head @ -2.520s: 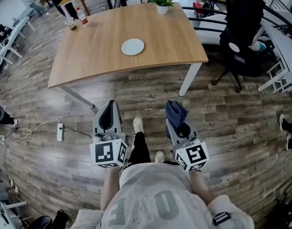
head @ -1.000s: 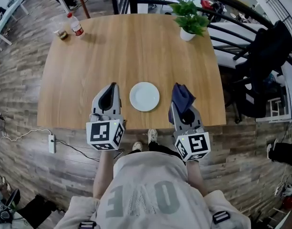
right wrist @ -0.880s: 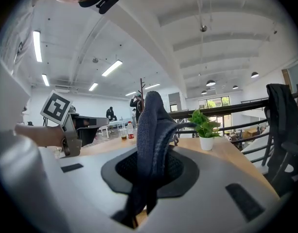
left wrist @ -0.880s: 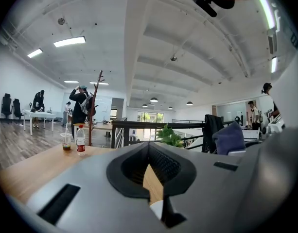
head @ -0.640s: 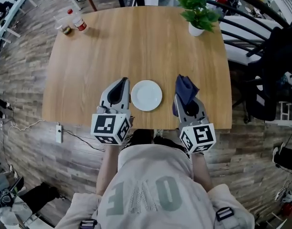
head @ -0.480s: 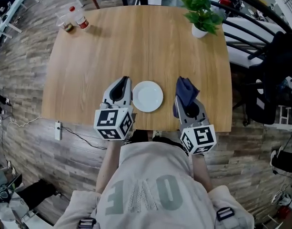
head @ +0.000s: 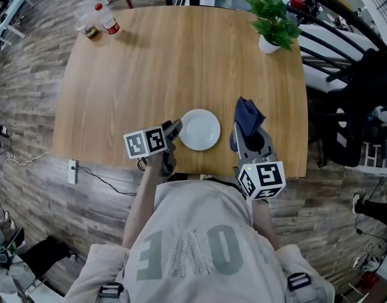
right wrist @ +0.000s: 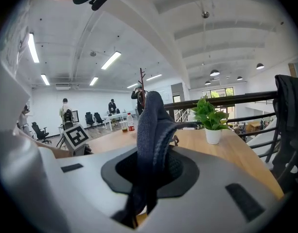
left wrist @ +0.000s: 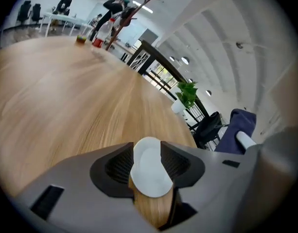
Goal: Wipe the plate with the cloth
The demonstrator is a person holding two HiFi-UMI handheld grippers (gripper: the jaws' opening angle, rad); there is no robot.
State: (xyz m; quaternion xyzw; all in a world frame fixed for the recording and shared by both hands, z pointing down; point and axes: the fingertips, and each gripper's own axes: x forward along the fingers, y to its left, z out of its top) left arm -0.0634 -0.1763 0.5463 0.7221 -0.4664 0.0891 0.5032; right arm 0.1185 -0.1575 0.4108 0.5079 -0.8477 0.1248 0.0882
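Wooden tabletop point(head: 180, 55) carries the plate point(head: 200, 129) between both claws, its rim at the gap of the left claw point(head: 173, 129), whose jaws have just been opening wide, ungripping, while the right claw point(head: 244, 132) pinches the cloth point(head: 247, 115), so wiping seems unstarted.

Smooth white plate point(head: 200, 129), matt wood-grain table point(head: 149, 68), soft dark-blue woven cloth point(head: 247, 116)
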